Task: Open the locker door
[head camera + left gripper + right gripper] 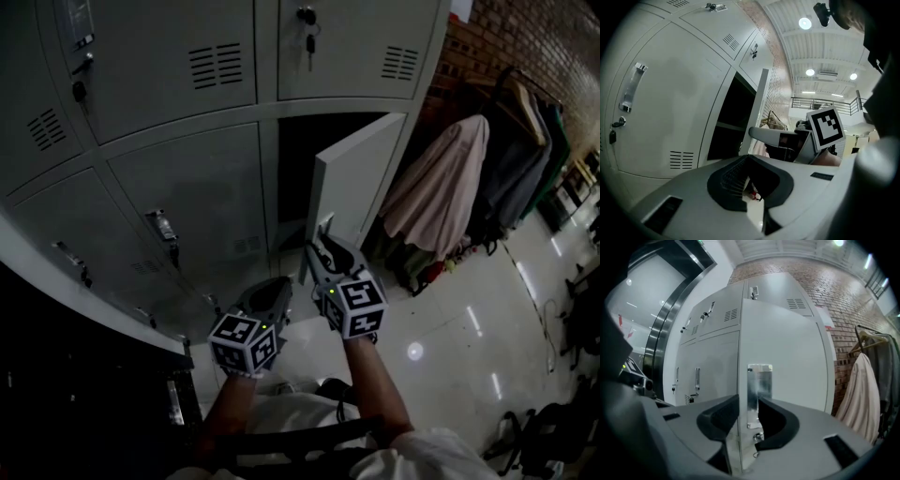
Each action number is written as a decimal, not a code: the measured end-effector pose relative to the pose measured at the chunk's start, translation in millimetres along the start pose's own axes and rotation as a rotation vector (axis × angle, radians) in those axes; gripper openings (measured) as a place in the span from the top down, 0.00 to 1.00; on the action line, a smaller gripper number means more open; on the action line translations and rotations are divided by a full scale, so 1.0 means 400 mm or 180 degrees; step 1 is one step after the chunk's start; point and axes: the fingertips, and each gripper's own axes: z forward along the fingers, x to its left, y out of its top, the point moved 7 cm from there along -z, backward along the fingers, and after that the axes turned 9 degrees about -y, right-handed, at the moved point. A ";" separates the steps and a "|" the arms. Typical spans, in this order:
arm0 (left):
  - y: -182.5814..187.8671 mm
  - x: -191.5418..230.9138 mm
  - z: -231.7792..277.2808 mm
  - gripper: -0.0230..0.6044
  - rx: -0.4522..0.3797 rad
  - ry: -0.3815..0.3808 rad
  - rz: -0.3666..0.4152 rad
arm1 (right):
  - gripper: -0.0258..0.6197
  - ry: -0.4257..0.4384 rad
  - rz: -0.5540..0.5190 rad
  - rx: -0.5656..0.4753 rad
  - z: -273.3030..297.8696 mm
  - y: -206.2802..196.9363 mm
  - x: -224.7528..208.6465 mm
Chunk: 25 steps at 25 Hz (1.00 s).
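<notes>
The grey locker door (361, 178) stands partly open, with the dark inside (300, 169) showing to its left. In the head view my right gripper (323, 246) reaches up to the door's lower free edge. In the right gripper view the door (787, 348) fills the middle. Its edge and the metal handle plate (759, 380) sit between the jaws of the right gripper (749, 401), one jaw on each side; I see no firm pinch. My left gripper (275, 295) hangs lower left, away from the door. In its own view its tips (749, 159) meet with nothing held.
Shut lockers with handles (161, 230) lie to the left, and a key (307, 36) hangs in the one above. A rack of coats (450, 178) stands right of the open door, before a brick wall. A dark counter edge (84, 309) runs along the lower left.
</notes>
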 end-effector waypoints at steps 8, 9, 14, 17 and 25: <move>-0.002 -0.077 0.039 0.98 0.0012 0.0008 0.0068 | 0.72 0.0145 0.0087 -0.0040 -0.091 -0.014 -0.049; -0.001 -0.089 0.048 0.98 -0.0010 0.0024 0.0072 | 0.72 0.0183 0.0077 -0.0046 -0.101 -0.014 -0.057; -0.009 -0.166 0.089 0.98 -0.0109 0.0186 0.0027 | 0.72 0.0397 -0.0003 -0.0021 -0.163 -0.019 -0.111; -0.019 -0.219 0.114 0.98 -0.0154 0.0298 0.0002 | 0.72 0.0506 -0.0042 -0.0010 -0.196 -0.019 -0.153; -0.048 -0.363 0.192 0.98 -0.0299 0.0431 0.0021 | 0.74 0.0721 -0.0034 0.0008 -0.286 -0.027 -0.274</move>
